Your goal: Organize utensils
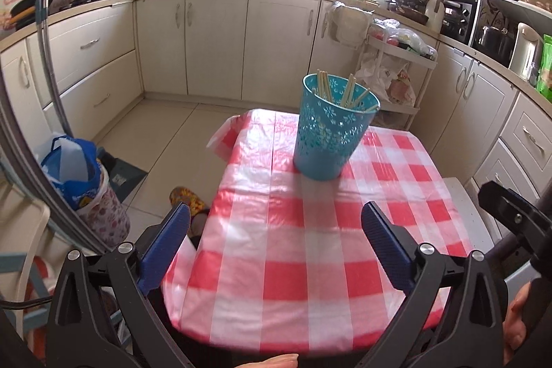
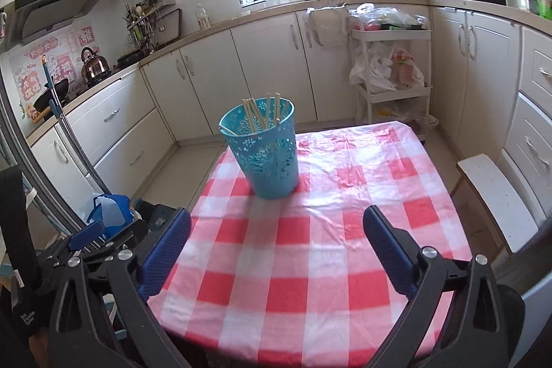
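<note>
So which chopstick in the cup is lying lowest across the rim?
The chopstick resting nearly flat on the cup rim's right side in the left wrist view; the other chopsticks stand much steeper.

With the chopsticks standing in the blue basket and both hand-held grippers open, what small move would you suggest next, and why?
Probably none beyond drawing both back. The chopsticks all stand in the blue basket, no loose utensil shows on the checked tablecloth, and the left hand-held gripper and right hand-held gripper are open and empty, well short of the basket. The sorting looks finished.
</note>
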Tool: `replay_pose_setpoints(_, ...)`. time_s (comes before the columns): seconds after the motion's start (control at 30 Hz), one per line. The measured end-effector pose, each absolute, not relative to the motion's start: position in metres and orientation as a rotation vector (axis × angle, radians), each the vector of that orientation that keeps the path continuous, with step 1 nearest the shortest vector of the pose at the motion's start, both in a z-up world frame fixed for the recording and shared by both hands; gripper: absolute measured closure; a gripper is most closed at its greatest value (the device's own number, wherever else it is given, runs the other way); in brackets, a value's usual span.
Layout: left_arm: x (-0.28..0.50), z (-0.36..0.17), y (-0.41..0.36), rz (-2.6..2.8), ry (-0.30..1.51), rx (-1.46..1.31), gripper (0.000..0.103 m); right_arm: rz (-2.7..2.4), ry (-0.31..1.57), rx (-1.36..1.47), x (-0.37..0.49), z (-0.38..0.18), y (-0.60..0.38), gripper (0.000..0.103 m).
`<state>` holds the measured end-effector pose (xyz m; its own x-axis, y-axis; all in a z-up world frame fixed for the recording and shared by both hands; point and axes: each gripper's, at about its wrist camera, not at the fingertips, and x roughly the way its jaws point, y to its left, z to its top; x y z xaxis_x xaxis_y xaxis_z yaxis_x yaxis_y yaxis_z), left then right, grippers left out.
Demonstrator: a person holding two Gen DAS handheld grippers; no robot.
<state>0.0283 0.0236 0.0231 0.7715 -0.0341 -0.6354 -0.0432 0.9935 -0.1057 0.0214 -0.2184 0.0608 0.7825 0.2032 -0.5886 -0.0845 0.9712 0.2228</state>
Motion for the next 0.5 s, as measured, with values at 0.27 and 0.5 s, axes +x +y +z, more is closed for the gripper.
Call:
replay_pose_setpoints(0.27,-0.025,0.046,0.015,0.017,0.681,-0.098,0.008,0.092,0.701,0.199,-0.042,0.065,-0.23,0.007)
replay_pose_setpoints(0.5,-0.069,0.052,0.006,0.047,0.702,-0.067,0.008,0.094,0.706,0.182,-0.105,0.07,-0.222,0.007)
